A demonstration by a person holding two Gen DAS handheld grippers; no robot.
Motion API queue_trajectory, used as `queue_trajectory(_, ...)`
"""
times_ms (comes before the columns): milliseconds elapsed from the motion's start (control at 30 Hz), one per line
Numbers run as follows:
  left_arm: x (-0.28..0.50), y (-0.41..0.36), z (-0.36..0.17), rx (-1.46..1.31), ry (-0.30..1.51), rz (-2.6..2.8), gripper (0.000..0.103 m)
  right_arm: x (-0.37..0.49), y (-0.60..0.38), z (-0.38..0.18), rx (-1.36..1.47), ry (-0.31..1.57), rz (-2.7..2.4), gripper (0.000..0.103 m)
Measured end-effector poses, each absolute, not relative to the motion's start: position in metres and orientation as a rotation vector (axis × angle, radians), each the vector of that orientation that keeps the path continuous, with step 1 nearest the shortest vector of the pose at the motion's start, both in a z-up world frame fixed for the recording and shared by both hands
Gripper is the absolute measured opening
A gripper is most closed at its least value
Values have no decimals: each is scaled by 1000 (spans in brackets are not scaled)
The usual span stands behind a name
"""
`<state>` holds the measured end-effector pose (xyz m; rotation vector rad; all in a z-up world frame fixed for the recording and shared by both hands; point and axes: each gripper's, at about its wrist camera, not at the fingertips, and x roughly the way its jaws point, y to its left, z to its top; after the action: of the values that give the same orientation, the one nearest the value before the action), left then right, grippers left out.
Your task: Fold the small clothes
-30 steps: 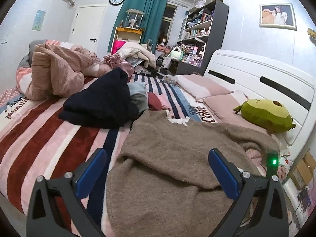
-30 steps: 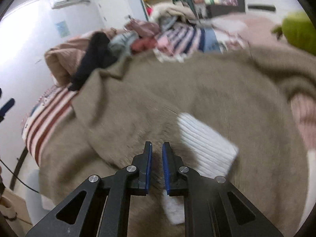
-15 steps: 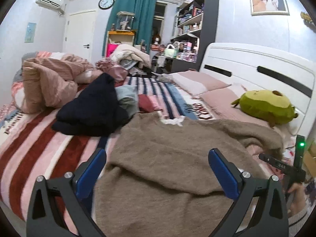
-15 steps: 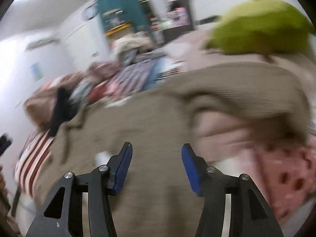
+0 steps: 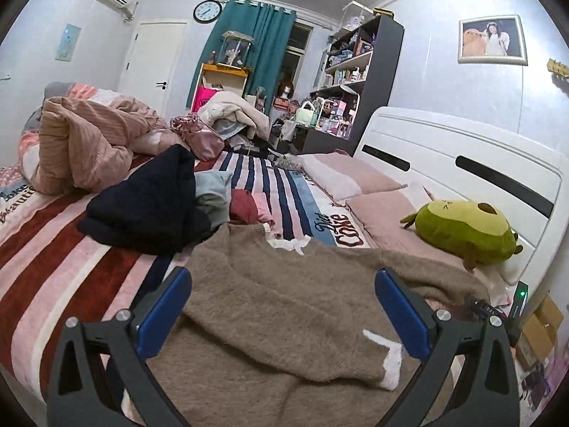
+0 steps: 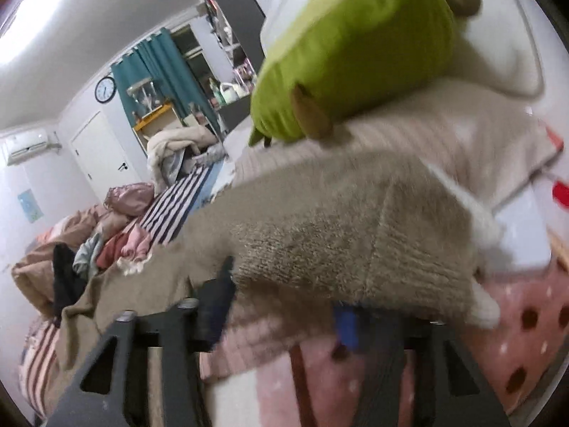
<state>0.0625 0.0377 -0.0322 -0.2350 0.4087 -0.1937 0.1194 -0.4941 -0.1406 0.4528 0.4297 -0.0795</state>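
A brown fuzzy sweater (image 5: 284, 313) lies spread on the striped bed, one sleeve with a white cuff (image 5: 389, 359) folded across its front. My left gripper (image 5: 282, 306) hovers just above it, jaws wide open and empty. In the right wrist view, blurred, my right gripper (image 6: 281, 306) is open with its fingers partly under the sweater's other sleeve (image 6: 348, 235), which ends in a white cuff (image 6: 480, 306) near the bed's edge. Whether the fingers touch the sleeve, I cannot tell.
A pile of clothes with a dark navy garment (image 5: 149, 203) lies behind the sweater. A pink quilt (image 5: 81, 142) is bunched at the far left. A green avocado plush (image 5: 466, 231) rests on the pillows by the white headboard (image 5: 462, 156). Shelves stand beyond the bed.
My right gripper let go of the white-cuffed sleeve, opened, and swung right to the other sleeve by the plush. The released sleeve now lies folded across the sweater. My left gripper stayed open.
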Motion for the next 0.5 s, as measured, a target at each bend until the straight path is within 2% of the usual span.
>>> queue_trajectory(67,60,37,-30,-241,395,-189,102,127,-491,-134,456,414,-38,37)
queue_trajectory(167,53,37,-25,-236,378,-192,102,143,-482,-127,433,413,-5,22)
queue_trajectory(200,51,39,-23,-234,371,-188,102,148,-480,-123,426,415,-1,10)
queue_trajectory(500,39,68,-26,-250,355,-163,102,151,-436,-70,308,352,8,7)
